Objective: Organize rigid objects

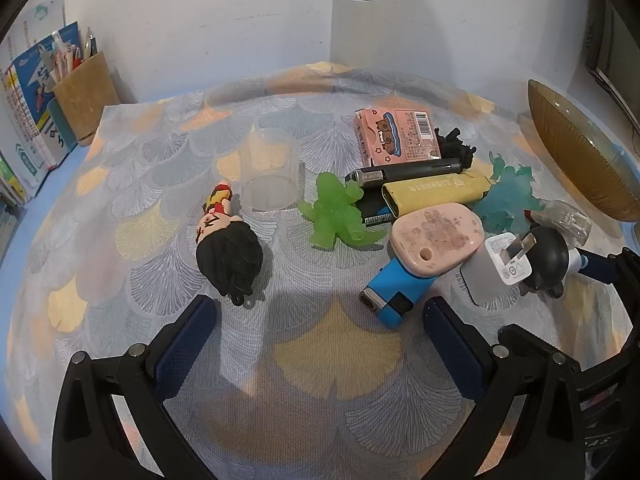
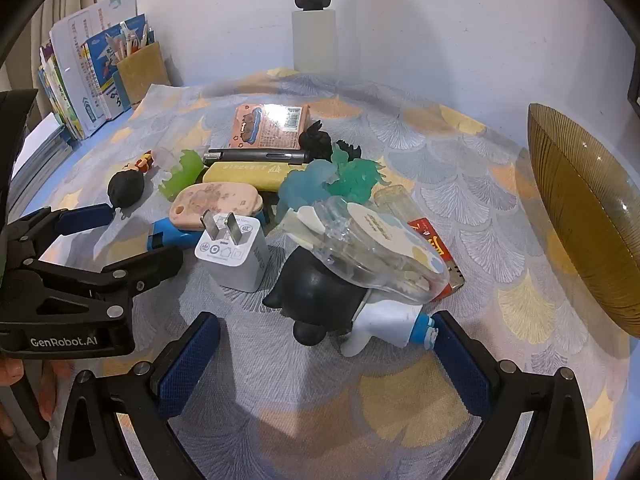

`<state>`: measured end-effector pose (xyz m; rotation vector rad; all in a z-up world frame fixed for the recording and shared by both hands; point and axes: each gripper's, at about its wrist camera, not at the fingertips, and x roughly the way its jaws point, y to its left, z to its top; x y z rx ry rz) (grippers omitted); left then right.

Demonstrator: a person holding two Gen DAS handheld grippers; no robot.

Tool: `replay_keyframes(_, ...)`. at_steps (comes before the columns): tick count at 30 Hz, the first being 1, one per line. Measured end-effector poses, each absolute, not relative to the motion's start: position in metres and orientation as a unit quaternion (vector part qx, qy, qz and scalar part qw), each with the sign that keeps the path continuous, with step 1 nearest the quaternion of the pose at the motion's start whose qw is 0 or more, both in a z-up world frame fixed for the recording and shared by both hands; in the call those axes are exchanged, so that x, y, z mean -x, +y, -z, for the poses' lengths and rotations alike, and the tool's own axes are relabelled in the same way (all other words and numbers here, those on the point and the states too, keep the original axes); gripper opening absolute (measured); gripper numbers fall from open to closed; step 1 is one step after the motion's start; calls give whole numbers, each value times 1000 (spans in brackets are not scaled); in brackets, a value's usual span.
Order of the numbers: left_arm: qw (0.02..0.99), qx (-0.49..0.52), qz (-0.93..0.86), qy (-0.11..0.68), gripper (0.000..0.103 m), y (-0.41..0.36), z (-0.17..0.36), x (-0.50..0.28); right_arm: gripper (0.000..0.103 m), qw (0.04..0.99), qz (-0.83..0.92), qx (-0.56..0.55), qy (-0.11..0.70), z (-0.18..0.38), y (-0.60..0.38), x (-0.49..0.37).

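A pile of small rigid objects lies on the patterned cloth: a black-haired figurine (image 1: 226, 240) (image 2: 126, 186), a green dinosaur (image 1: 340, 216), a blue lighter (image 1: 396, 292), a pink oval case (image 1: 436, 240) (image 2: 216, 200), a white charger plug (image 1: 502, 260) (image 2: 232, 252), a yellow lighter (image 1: 436, 192) and a pink box (image 1: 396, 136). A black-headed doll (image 2: 320, 292) lies under a clear tape dispenser (image 2: 372, 244). My left gripper (image 1: 320, 312) is open, just in front of the blue lighter. My right gripper (image 2: 326, 332) is open with the doll between its fingers.
An amber glass bowl (image 1: 580, 156) (image 2: 588, 216) stands tilted at the right. A clear plastic cup (image 1: 270, 172) stands mid-table. A pen holder (image 1: 86, 96) and books (image 2: 72, 92) sit at the back left. A white lamp post (image 2: 314, 36) stands at the back wall.
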<state>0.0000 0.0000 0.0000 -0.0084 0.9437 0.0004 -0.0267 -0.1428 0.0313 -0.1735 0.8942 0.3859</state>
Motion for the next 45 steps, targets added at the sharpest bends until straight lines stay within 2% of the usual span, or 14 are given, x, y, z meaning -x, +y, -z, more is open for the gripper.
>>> replay_keyframes(45, 891, 4, -1, 453, 103, 0, 0, 0, 103, 881, -183, 82, 428, -30, -145, 24)
